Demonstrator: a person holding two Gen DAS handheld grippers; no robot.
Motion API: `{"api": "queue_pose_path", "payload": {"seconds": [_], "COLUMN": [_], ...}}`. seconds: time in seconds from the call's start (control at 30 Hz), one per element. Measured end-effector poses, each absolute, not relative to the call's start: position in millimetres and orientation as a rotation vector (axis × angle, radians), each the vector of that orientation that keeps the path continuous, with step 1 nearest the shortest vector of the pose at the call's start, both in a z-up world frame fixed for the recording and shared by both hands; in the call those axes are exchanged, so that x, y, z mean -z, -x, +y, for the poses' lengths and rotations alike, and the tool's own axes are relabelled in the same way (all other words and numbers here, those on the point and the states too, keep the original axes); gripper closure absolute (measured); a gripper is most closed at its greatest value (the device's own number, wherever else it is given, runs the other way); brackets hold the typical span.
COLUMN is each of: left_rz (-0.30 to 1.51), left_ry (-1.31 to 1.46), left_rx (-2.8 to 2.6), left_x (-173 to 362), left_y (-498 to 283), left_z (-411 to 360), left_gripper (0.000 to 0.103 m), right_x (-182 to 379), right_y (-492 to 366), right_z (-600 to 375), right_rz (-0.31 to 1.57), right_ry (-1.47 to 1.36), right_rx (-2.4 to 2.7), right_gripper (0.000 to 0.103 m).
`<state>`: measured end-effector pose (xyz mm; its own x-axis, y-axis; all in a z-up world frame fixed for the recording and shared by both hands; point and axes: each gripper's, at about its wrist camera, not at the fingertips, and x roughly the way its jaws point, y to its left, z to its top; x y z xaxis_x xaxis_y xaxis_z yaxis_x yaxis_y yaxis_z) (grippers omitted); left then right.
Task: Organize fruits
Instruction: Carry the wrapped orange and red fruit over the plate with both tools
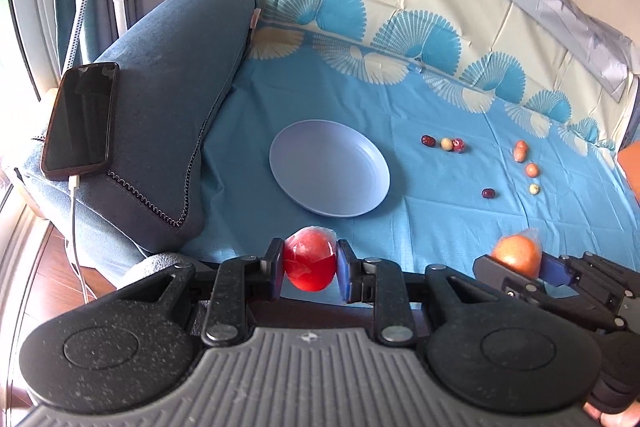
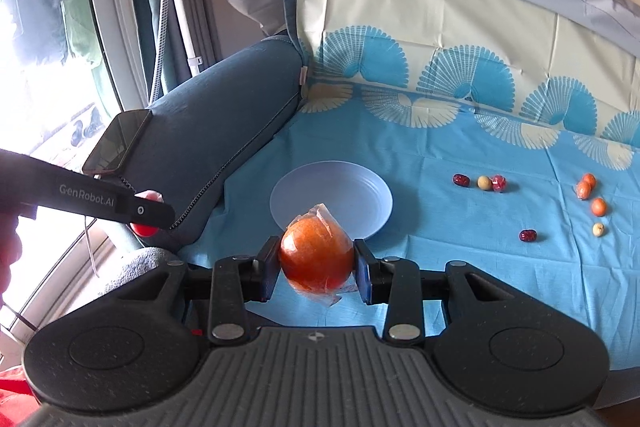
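Wrapped red fruit (image 1: 310, 264) was clamped in left tongs (image 1: 310, 267), wrapped orange (image 2: 316, 259) in right tongs (image 2: 316, 265), both held short of the empty plate (image 1: 329, 173). Best lowered onto it singly, released low to prevent rolling.

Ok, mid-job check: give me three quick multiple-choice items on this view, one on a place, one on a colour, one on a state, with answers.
1. Where does the phone lie?
A. on the plate
B. on the sofa armrest
C. on the blue cloth

2. What colour is the fruit in the left gripper?
A. red
B. green
C. yellow

3. What is the state of the plate?
A. stacked with fruit
B. upside down
C. bare, nothing on it

Answers:
1 B, it rests on the sofa armrest with a cable plugged in.
2 A, the wrapped red fruit sits between its fingers.
3 C, all small fruits lie on the blue cloth.
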<state>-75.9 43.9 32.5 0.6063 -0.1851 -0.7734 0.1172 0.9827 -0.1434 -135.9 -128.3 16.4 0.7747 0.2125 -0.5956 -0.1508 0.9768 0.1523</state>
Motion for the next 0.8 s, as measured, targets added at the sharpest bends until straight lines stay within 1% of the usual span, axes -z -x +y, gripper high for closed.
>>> {"api": "queue_pose_path", "payload": {"seconds": [0.23,0.5,0.8], "left_rz": [0.904,0.930,0.970], "left_ry": [0.086,0.089,0.062], "left_rx": [0.173,0.170,0.196], "left_x": [-29,-18,4], "left_y": [68,41,-9], "left_z": [47,48,34], "left_gripper": [0.074,0.074,0.074], "right_x": [-12,-2,20], "right_y": [131,114,67], "right_z": [-130,-132,-132], "right_rz": [0.676,0.706,0.748], "right_ry": [-0.097,-0.110,-0.110], "right_rx": [-0.197,-0.184,-0.165], "right_gripper": [0.063,0.063,0.063]}}
